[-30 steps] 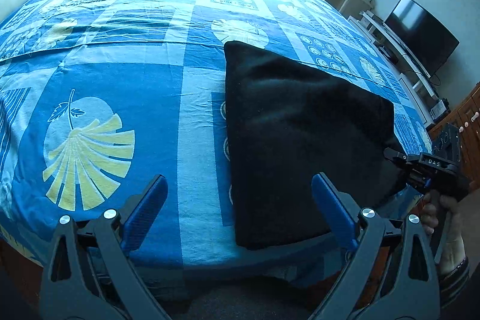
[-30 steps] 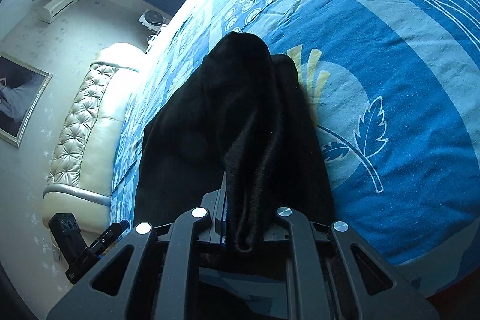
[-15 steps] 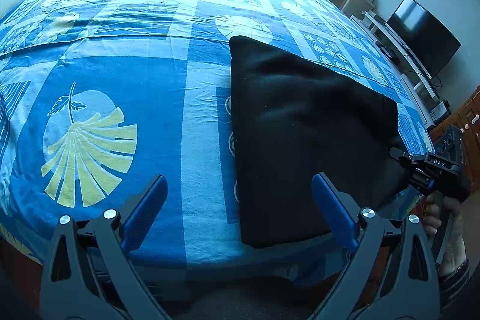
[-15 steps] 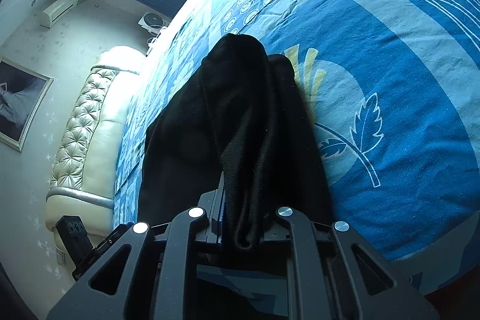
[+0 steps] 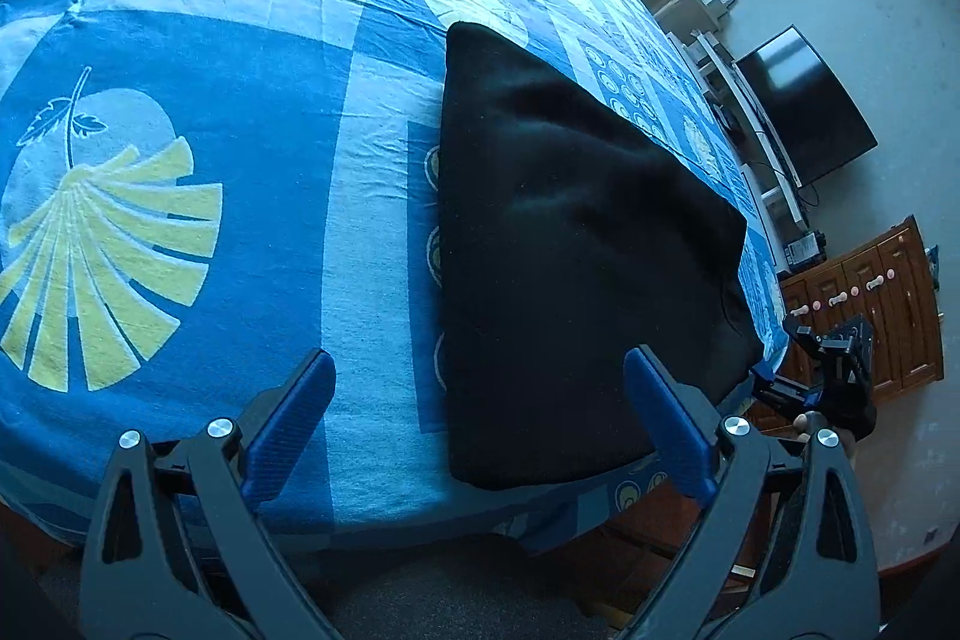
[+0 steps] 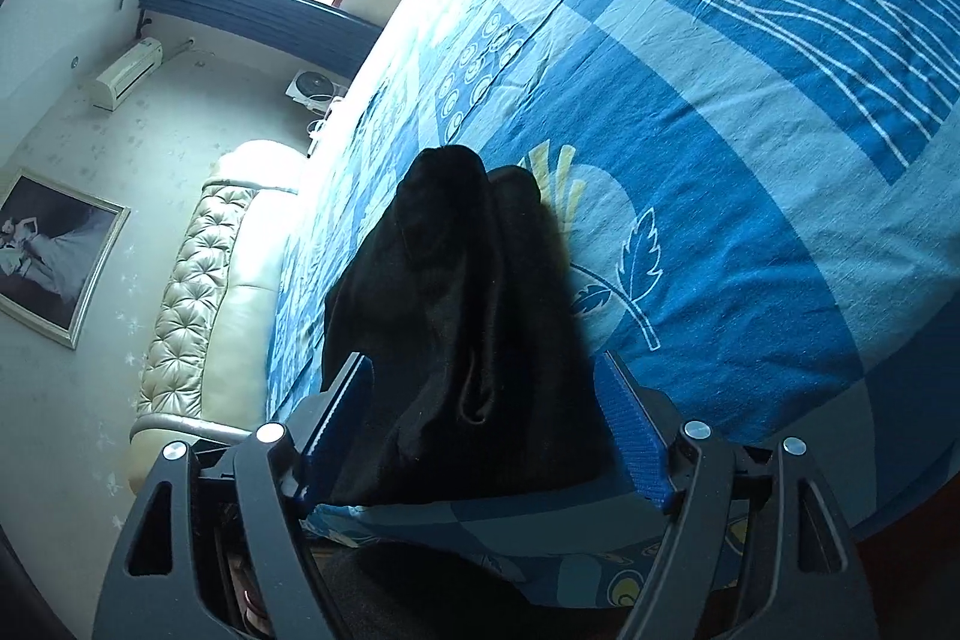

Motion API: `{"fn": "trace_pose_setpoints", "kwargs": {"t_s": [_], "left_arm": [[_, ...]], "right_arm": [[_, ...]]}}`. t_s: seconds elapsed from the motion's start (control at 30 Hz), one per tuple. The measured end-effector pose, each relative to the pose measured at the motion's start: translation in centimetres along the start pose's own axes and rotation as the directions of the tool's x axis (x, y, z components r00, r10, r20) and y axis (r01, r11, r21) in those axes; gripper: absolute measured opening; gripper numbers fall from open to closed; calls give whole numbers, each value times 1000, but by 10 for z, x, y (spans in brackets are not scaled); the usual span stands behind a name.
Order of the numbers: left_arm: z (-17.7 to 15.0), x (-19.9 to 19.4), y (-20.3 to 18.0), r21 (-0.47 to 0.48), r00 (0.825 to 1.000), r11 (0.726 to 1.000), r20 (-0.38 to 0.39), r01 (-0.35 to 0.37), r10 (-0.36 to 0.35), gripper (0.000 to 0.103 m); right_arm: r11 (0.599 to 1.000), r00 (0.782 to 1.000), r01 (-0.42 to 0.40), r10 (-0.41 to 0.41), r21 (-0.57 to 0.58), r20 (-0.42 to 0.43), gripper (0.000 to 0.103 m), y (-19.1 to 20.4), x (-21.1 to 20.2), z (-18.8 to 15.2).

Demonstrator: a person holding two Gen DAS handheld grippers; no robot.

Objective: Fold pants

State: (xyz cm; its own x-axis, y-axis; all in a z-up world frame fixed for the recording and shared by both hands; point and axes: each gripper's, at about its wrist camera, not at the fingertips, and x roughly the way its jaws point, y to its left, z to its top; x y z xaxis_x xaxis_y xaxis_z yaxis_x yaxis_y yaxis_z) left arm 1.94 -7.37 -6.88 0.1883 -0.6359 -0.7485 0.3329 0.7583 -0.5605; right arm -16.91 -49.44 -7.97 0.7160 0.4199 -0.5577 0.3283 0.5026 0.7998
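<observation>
Just now the right gripper [image 6: 483, 418] has been opening; a second ago its jaws pinched the edge of the black pants [image 5: 576, 244], and now they stand wide apart. The cloth lies between the blue pads [image 6: 630, 430], but they do not press on it. The left wrist view has tipped down a little, so less of the far room shows than before.

The left gripper [image 5: 477, 418] is wide apart too, with nothing between its fingers. It hangs over the near edge of the bed [image 5: 180, 70].

The pants lie folded into a flat dark shape on the blue sheet, near the bed's front edge. One corner reaches the side of the bed, just by the right gripper.

The pants are so dark that the folds are hard to see. In the left view, the hand [image 5: 807, 424] holding the right gripper is mostly hidden behind the tool. The letters on that tool are too small to read now.
</observation>
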Motion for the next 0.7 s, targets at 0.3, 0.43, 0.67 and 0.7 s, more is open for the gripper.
{"fn": "trace_pose_setpoints", "kwargs": {"t_s": [0.3,0.43,0.67,0.7], "left_arm": [[-6,24,-2,-32,991,993,-68,117,-119,97],[-5,32,-4,-41,984,987,-81,153,-156,97],[-6,40,-13,-12,989,994,-95,110,-110,54],[-7,39,-16,1,992,996,-92,92,-92,51]], "right_arm": [[999,997,42,-44,-21,-59,78,-3,22,-9],[1000,998,13,-13,-7,-59,78,-6,24,-9],[989,994,92,-98,-119,-47,55,11,46,-16],[989,994,92,-98,-115,-42,53,10,45,-16]]}}
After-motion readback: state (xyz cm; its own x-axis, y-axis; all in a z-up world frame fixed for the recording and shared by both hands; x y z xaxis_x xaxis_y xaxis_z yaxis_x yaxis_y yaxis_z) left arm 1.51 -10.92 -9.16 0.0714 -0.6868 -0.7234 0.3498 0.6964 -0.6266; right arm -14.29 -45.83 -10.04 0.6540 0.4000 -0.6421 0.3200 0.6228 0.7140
